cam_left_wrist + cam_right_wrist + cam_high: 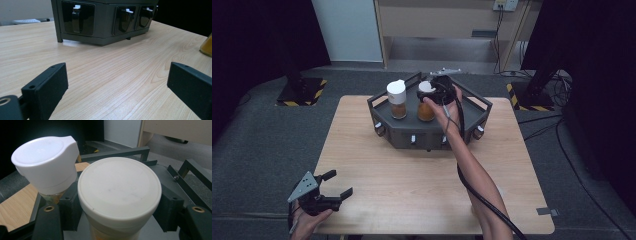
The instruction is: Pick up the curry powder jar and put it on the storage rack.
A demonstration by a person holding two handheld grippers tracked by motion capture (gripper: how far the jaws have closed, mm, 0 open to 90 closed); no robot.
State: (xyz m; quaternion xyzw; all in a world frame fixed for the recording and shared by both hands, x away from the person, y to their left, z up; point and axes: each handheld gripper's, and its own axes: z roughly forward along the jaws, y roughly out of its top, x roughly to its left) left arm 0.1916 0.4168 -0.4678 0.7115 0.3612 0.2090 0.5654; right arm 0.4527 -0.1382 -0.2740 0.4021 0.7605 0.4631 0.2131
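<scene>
Pale wood counter (412, 190), dark grey rack (432, 131) at its far middle. Rack has a railed top and knobs (76, 18) w/ white marks along its front face.

Two jars on the rack top, side by side, just apart:
- Left jar (397, 100): white flip-type cap, brown-orange contents. In right gripper view it sits upper left, cap (46, 161) tilted in the frame.
- Right jar (426, 106): flat round white lid (119, 188), orange contents. Stands upright on the rack, right of centre.

R gripper (438, 90): reached out over the rack, forearm coming up from bottom edge, cable trailing back along the arm. Jaws clamped on the right jar just under its lid, one pad each side; right gripper view has both black pads tight against the jar w/ the lid between them. Closed as far as the jar allows. Jar base appears on the rack top in high view; can't tell if lifted at all.

L gripper (323, 196): near left corner of counter, held in the hand at the near edge, well apart from the rack. Jaws spread wide, nothing between them; left gripper view has bare wood between the two pads, rack front beyond. Grey three-cornered plate on top.

Left gripper view also catches an orange-filled container (207, 46) at its right edge, cut off by the frame; can't tell what it is.
</scene>
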